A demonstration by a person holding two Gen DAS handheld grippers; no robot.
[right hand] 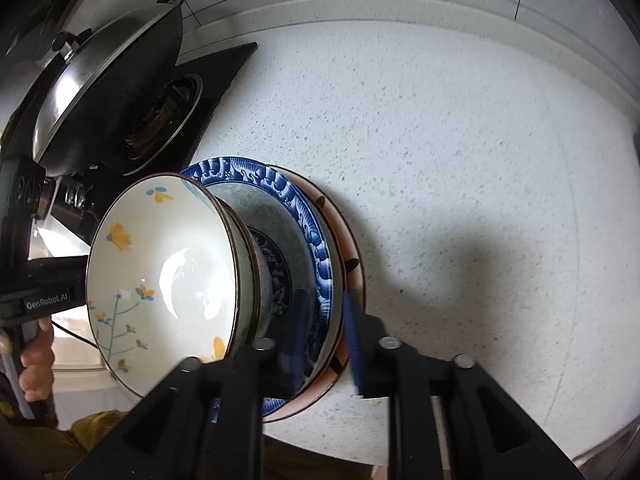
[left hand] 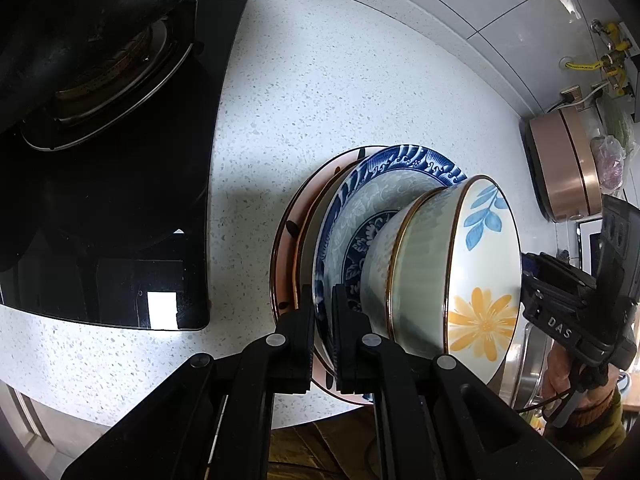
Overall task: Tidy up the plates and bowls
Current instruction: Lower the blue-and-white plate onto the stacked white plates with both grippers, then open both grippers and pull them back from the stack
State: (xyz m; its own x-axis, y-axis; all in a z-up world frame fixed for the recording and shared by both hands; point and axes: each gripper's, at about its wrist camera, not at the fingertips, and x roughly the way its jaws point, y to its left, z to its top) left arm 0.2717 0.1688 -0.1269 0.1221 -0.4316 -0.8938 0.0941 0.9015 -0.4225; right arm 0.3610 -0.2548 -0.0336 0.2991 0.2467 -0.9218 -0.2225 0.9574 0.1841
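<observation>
Here a stack of crockery sits on the speckled white table (left hand: 320, 92), near its front edge and just right of the black gas hob (left hand: 120, 208): a pink plate (left hand: 285, 236) at the bottom, a blue-patterned plate (left hand: 404, 160) on it with another rim showing between the two, and on top two nested bowls, the upper being a flowered bowl (left hand: 480, 280) with yellow and blue blossoms inside. The left hand-held gripper (left hand: 323, 344) has its jaws closed narrowly on the rim of the blue-patterned plate, one finger on each side of it. The right hand-held gripper (right hand: 320, 356) straddles the opposite side of the plates with its jaws parted; the left finger lies over the blue-patterned plate, while the right finger (right hand: 354, 344), blurred, stands just outside the pink plate's rim and looks clear of it. A lidded wok (right hand: 116, 92) rests on the hob's burner. In the right wrist view a hand (right hand: 36, 356) grips the handle of the left hand-held gripper
</observation>
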